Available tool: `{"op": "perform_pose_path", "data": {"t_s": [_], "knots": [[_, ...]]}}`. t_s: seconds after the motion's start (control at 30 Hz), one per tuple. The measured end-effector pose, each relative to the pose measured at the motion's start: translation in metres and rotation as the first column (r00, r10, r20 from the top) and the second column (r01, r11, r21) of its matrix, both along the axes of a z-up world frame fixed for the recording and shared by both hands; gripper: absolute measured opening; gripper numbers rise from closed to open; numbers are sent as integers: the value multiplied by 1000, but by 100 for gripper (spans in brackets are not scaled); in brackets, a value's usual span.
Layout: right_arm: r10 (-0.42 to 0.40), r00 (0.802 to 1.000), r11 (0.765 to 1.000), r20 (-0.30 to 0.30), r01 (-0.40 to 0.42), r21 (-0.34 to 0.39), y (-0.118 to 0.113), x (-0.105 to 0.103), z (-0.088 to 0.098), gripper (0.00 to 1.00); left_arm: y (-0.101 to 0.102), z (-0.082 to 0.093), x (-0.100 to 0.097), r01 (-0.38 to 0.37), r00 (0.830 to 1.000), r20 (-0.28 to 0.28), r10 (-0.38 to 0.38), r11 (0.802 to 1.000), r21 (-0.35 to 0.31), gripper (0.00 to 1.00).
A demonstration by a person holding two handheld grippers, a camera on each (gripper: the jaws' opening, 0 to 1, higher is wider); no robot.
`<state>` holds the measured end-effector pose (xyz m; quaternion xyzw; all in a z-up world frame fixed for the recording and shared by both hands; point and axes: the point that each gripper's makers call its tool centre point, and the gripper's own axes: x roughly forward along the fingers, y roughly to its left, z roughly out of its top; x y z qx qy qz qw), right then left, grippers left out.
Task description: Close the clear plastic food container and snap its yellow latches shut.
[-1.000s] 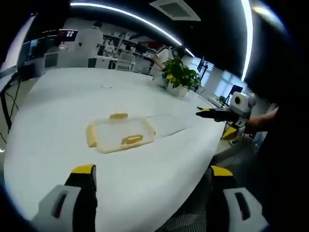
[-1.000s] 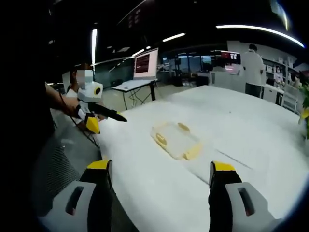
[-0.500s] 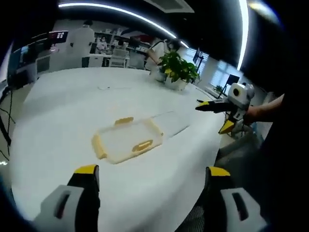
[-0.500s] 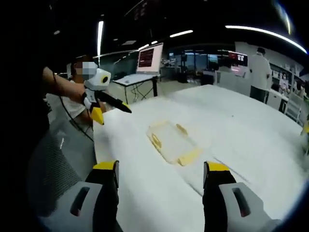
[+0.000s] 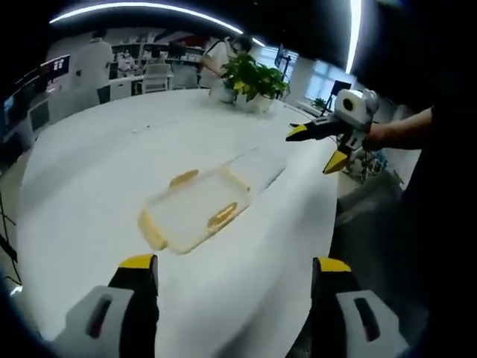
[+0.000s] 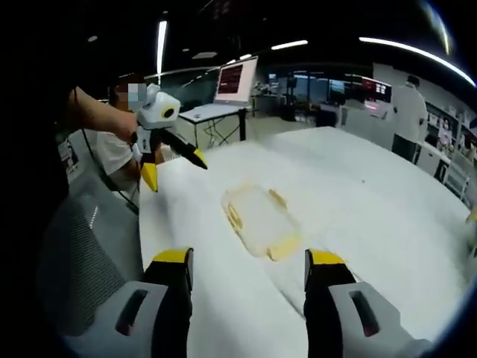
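We've got a big white worktop (image 5: 97, 171) here, with a leafy potted plant (image 5: 253, 78) at its far edge. Behind it someone in white (image 6: 408, 112) stands near desks, and a lit monitor (image 6: 237, 78) sits on a side table.

Food container (image 5: 195, 212): clear plastic, smooth, faintly glossy; latches (image 5: 221, 216) opaque yellow plastic, matt.
Table (image 5: 97, 171): white top, matt, smooth.
Left gripper (image 5: 231, 313): jaws black matt with yellow plastic tips, grey moulded plastic housings.
Right gripper (image 6: 250, 306): same build, black jaws, yellow tips, grey plastic shells.
Potted plant (image 5: 253, 74): green leaves, slight sheen; white smooth pot.
Chair (image 6: 82, 253): dark mesh cloth, rough weave.
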<state>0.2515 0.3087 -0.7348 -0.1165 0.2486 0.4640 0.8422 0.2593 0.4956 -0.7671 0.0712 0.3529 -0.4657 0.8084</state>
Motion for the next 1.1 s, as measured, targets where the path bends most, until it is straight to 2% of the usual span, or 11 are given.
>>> {"op": "perform_pose_path", "data": {"t_s": [0.43,0.67,0.73,0.8,0.87,1.1], "knots": [[44,999,998,6,-44,-47,7,21,-8,54,3,-10,30,69,998,9,-69,996,58,78],[82,996,992,-35,-85,-91,10,28,-23,54,7,-19,41,110,994,15,-112,988,105,72],[106,992,990,-64,-111,-87,13,26,-26,49,8,-21,46,117,993,17,-120,986,117,72],[120,991,986,-56,-126,-113,13,30,-29,47,8,-22,50,125,992,17,-128,984,124,71],[125,991,984,-54,-131,-118,14,33,-31,51,9,-25,54,141,989,17,-145,980,139,70],[151,987,975,-49,-156,-159,16,48,-35,51,7,-33,63,236,970,3,-242,951,197,64]]}}
